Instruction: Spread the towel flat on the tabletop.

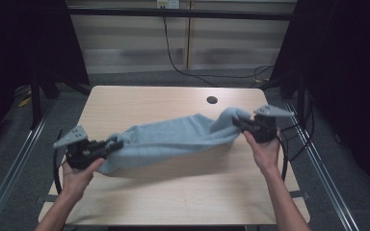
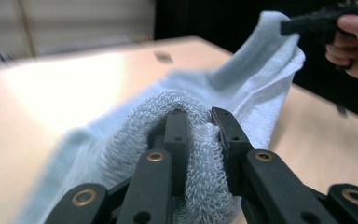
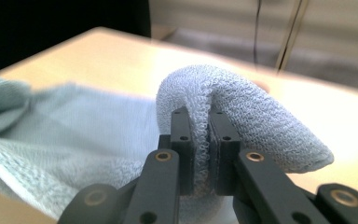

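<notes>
Left hand-held gripper clamped tight on one end of the light blue towel. Right hand-held gripper clamped tight on the other end. Towel stretched between both, hanging in a soft sag just over the middle of the wooden counter. Fluffy towel folds bunched between the black jaws in both gripper views. Small dark hole in the counter, behind the towel.

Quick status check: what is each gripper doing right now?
Left gripper: shut on one end of the blue towel.
Right gripper: shut on the towel's other end.
</notes>
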A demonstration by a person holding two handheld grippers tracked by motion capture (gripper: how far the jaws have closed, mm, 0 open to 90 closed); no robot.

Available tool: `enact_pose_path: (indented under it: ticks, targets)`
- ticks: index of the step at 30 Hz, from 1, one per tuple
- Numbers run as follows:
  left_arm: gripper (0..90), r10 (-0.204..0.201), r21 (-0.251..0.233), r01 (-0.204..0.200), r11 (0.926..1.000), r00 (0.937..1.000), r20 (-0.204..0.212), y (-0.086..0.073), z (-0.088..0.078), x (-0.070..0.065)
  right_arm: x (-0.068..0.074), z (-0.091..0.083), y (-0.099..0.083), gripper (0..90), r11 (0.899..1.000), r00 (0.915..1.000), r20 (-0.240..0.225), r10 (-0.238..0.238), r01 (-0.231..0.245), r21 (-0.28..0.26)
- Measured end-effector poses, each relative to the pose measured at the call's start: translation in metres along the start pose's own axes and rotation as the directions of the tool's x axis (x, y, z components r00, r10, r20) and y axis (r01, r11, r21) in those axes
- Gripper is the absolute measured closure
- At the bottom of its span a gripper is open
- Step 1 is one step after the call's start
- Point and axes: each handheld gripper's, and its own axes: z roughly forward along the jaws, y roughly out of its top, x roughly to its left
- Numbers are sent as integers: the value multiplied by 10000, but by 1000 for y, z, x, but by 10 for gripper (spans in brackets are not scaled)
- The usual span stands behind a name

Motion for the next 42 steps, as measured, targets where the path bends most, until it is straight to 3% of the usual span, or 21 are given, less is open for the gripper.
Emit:
enact_pose_path:
  ticks: [2, 4, 10, 12, 15, 19, 20, 23, 24, 25, 27, 29, 30, 31, 32, 34, 38, 39, 42]
  targets:
    - [771, -121, 386, 108, 9992, 9993, 347, -20, 4, -9, 3, -4, -29, 820, 9991, 9991, -295, 310, -301, 309]
    - [755, -179, 933, 130, 9956, 9985, 517, -39, 5, -16, 12, -12, -55, 812, 9964, 9992, -306, 271, -246, 805]
    - [683, -310, 1232, 215, 9921, 9966, 758, -49, 0, -23, 34, -32, -95, 771, 9863, 9955, -803, 504, -369, 1606]
    - [654, -199, 1068, 111, 9942, 9964, 818, -44, -2, -24, 42, -38, -107, 731, 9802, 9975, -706, 32, 108, 1978]
    - [621, -172, 733, 117, 9972, 9971, 746, -36, -5, -23, 43, -45, -113, 642, 9757, 9981, -615, 4, 131, 2189]
    - [581, -322, 286, 302, 9991, 9969, 724, -32, -17, -20, 37, -64, -106, 532, 9835, 9987, -515, 64, 30, 1812]
    - [570, -336, 188, 326, 9993, 9982, 503, -32, -21, -18, 35, -68, -103, 523, 9864, 9987, -509, 89, -4, 1647]
    - [576, -398, 326, 384, 9987, 9982, 457, -32, -17, -12, 28, -70, -99, 547, 9913, 9987, -465, 214, -151, 1310]
    - [580, -283, 520, 263, 9983, 9989, 384, -32, -11, -10, 23, -69, -96, 586, 9916, 9988, -399, 271, -218, 1277]
    - [603, -196, 716, 166, 9973, 9990, 413, -32, -4, -8, 14, -61, -91, 687, 9924, 9987, -360, 351, -306, 1194]
    - [616, 59, 1296, -94, 9915, 9996, 279, -34, 16, -1, 10, -54, -89, 718, 9917, 9987, -302, 415, -375, 1226]
    - [654, 31, 1931, -73, 9812, 9998, 219, -41, 37, 8, 0, -36, -86, 727, 9887, 9973, -309, 663, -615, 1370]
    - [664, 168, 2197, -159, 9754, 9999, -25, -46, 45, 11, -4, -26, -86, 708, 9874, 9971, -300, 706, -656, 1439]
    - [662, 143, 2491, -125, 9684, 9999, -53, -51, 52, 13, -12, -4, -86, 661, 9815, 9969, -296, 731, -666, 1793]
    - [662, 67, 2783, -60, 9605, 10000, -16, -56, 57, 15, -12, -4, -86, 661, 9815, 9969, -296, 731, -666, 1793]
    - [662, 190, 3021, -185, 9531, 9998, 13, -64, 61, 16, -18, 16, -89, 593, 9733, 9958, -369, 832, -733, 2176]
    - [664, 421, 2991, -395, 9534, 9991, -23, -67, 57, 14, -22, 45, -102, 514, 9469, 9978, -268, 612, -496, 3178]
    - [664, 520, 3009, -485, 9524, 9986, -36, -69, 55, 12, -22, 45, -102, 514, 9469, 9978, -268, 612, -496, 3178]
    - [666, 525, 3119, -478, 9489, 9986, -67, -70, 50, 11, -16, 47, -104, 516, 9404, 9999, -45, -159, 165, 3398]
